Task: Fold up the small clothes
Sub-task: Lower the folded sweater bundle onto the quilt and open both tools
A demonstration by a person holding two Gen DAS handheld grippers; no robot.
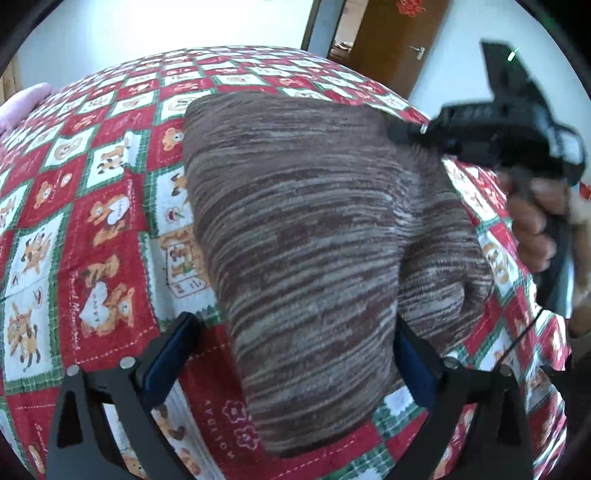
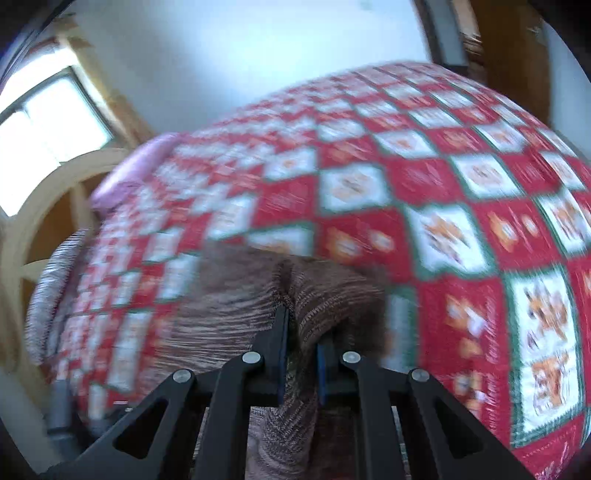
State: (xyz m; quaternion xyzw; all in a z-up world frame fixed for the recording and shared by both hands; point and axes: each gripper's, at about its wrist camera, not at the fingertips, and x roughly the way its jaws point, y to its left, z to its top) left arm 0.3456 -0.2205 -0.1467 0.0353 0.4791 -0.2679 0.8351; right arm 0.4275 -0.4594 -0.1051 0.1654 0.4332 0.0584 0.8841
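One brown striped garment (image 1: 314,240), two claws (one checked cloth (image 1: 92,221))

The whole surface is covered by a red, white and green checkered cloth (image 1: 92,206) with little teddy bear prints in the squares, kind of a Christmas quilt look. Behind it there's a plain white wall (image 1: 166,26), pretty bright. Off to the right is a brown wooden door (image 1: 391,40) with a red decoration near its top, and a grey frame post (image 1: 325,26) just beside it. From the right wrist view there's a window (image 2: 51,122) with a pale wooden frame on the left, daylight pouring in. Something pink and soft (image 2: 144,162) sits at the far left edge of the cloth, too blurry to say more.
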